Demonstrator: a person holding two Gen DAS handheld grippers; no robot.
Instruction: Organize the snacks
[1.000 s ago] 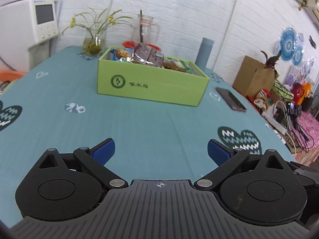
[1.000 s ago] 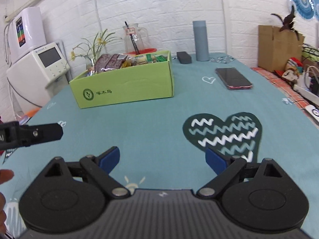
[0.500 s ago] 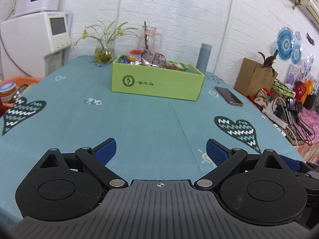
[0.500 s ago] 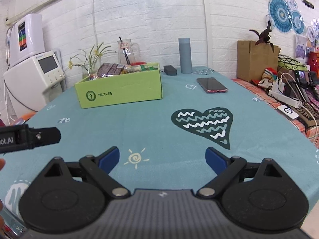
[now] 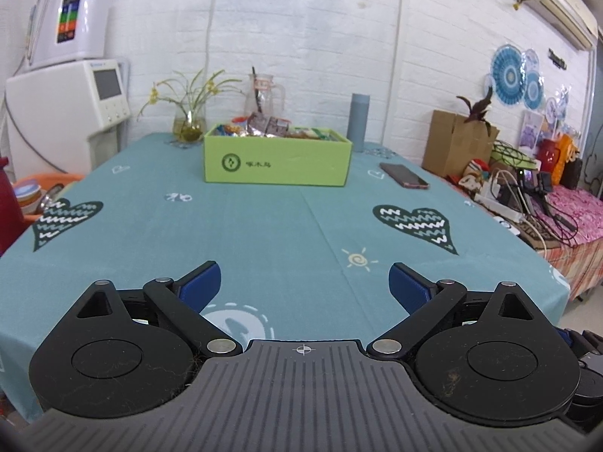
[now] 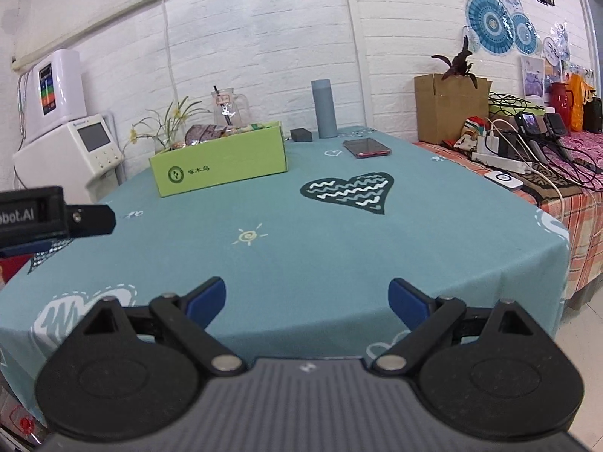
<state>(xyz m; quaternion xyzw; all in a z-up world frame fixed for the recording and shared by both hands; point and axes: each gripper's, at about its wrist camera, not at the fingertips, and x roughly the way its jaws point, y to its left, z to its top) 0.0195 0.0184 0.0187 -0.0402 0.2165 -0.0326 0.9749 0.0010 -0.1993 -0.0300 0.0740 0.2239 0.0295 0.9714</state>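
Note:
A lime green box (image 5: 277, 160) (image 6: 220, 164) stands at the far side of the teal table (image 5: 264, 233) (image 6: 301, 233), with several snack packets (image 5: 264, 128) (image 6: 205, 133) showing above its rim. My left gripper (image 5: 304, 282) hangs open over the table's near edge, far from the box, nothing between its blue pads. My right gripper (image 6: 307, 299) is open too, at the near edge, and holds nothing. In the right wrist view the left gripper's black body (image 6: 52, 218) shows at the left edge.
Behind the box stand a flower vase (image 5: 188, 128), a glass jug (image 5: 264, 94) and a grey bottle (image 5: 360, 122). A phone (image 5: 403, 180) (image 6: 366, 147) lies right of the box. A cardboard box (image 5: 459, 143) and cables (image 6: 535, 150) fill the side table on the right.
Both grippers have drawn back from the green box toward the table's near edge; the box looks smaller and farther. Both stay open and hold nothing.

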